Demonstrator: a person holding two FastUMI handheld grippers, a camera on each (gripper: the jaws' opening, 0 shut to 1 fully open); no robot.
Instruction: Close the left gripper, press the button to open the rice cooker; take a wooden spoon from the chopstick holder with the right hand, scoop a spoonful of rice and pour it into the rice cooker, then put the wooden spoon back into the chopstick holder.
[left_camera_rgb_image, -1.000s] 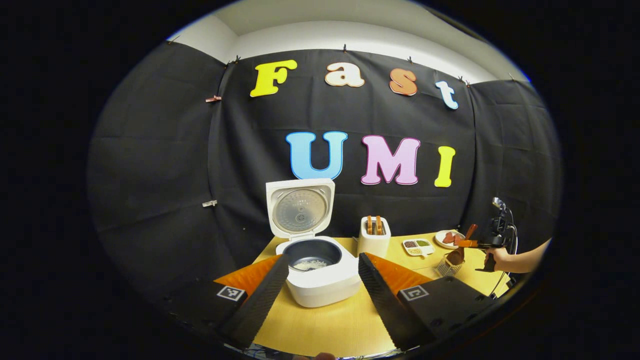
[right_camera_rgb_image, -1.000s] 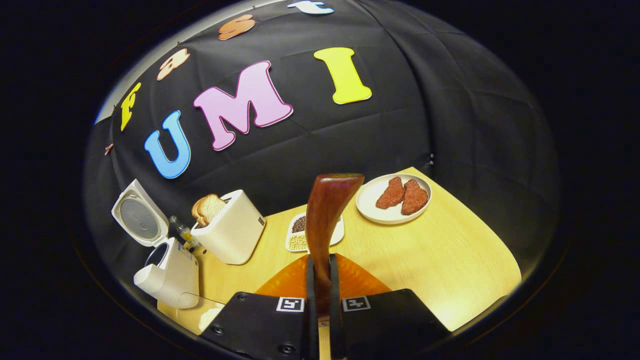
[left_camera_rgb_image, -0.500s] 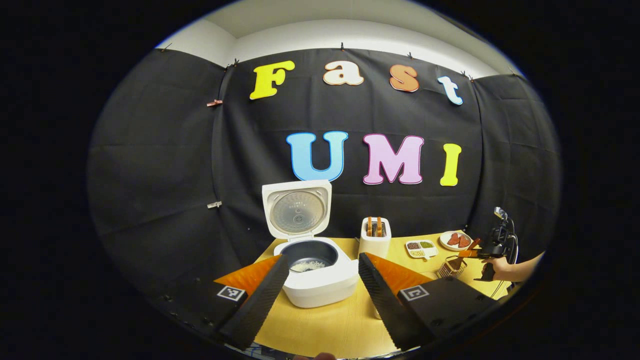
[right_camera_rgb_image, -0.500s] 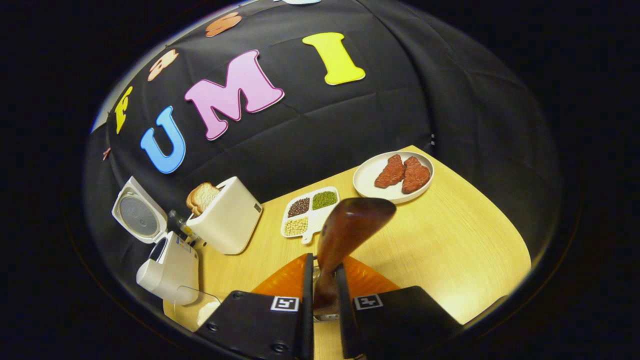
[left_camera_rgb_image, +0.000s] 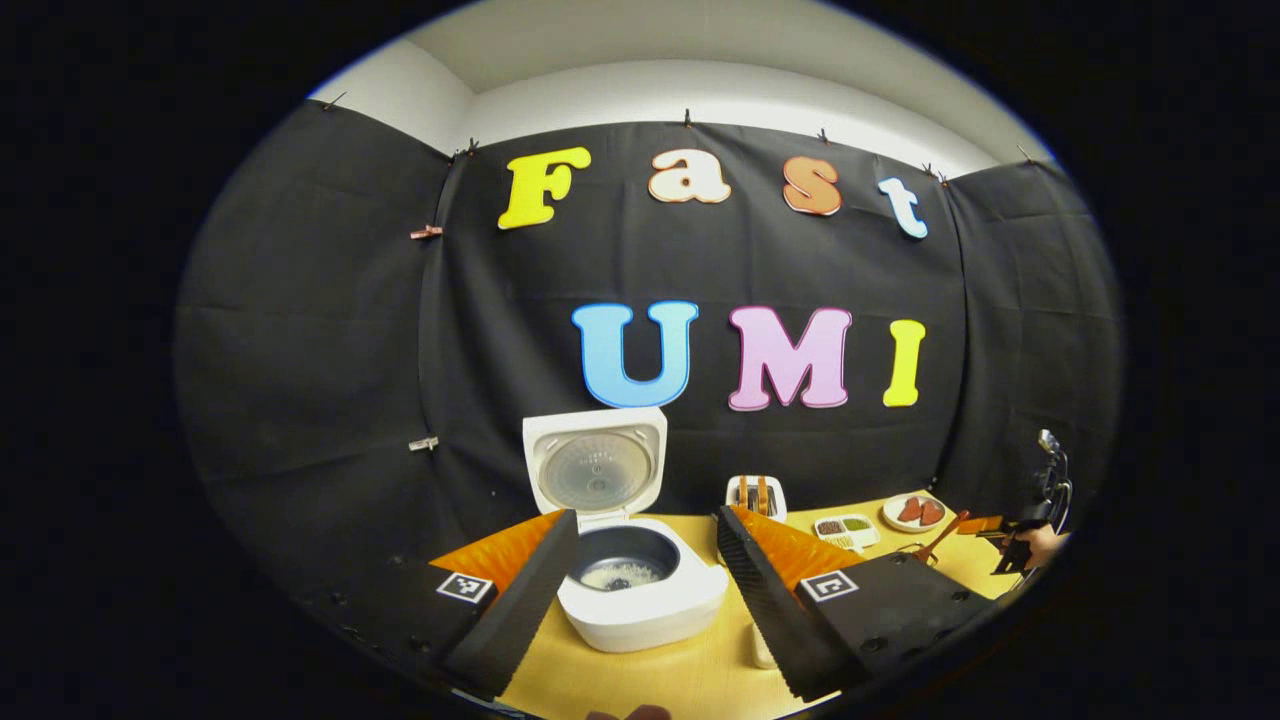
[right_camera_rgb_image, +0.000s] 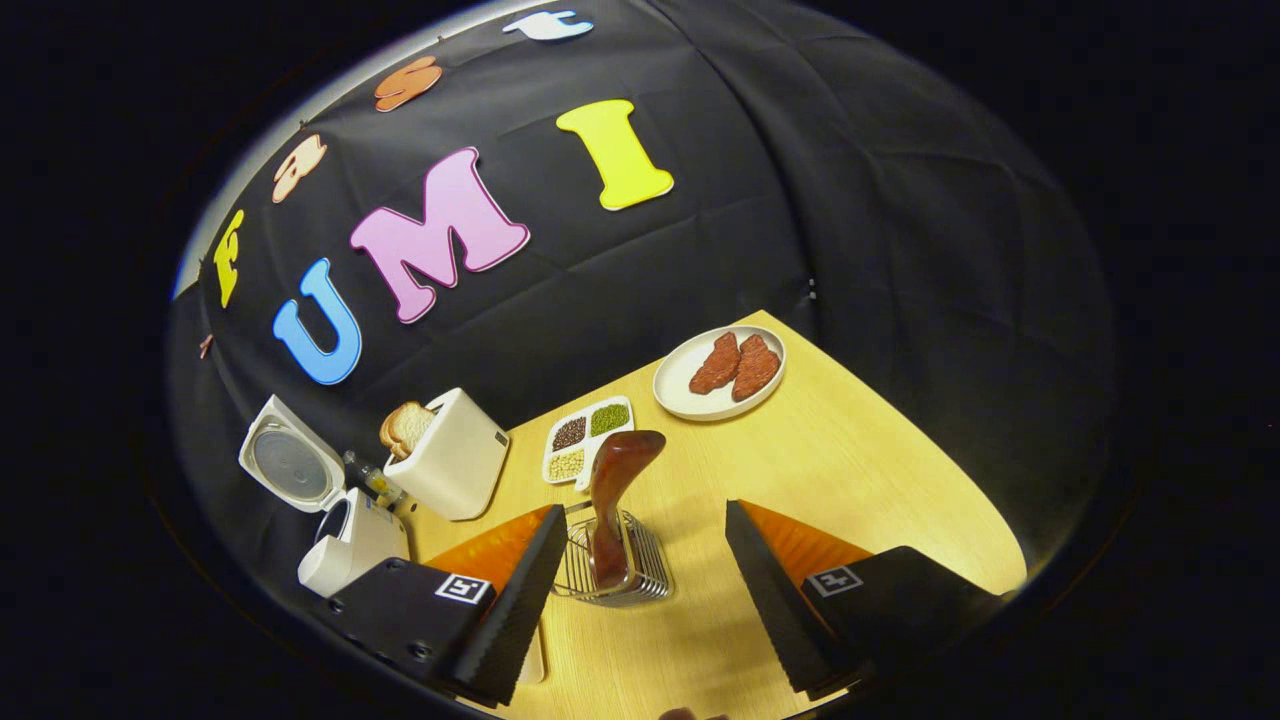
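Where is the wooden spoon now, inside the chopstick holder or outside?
Inside. The wooden spoon stands in the wire chopstick holder, leaning slightly, and the open right gripper does not touch it.

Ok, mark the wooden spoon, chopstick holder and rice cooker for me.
wooden spoon (right_camera_rgb_image: 622, 462), right gripper view, on its bowl.
chopstick holder (right_camera_rgb_image: 650, 572), right gripper view, on its wire wall.
rice cooker (left_camera_rgb_image: 650, 618), left gripper view, on its front.
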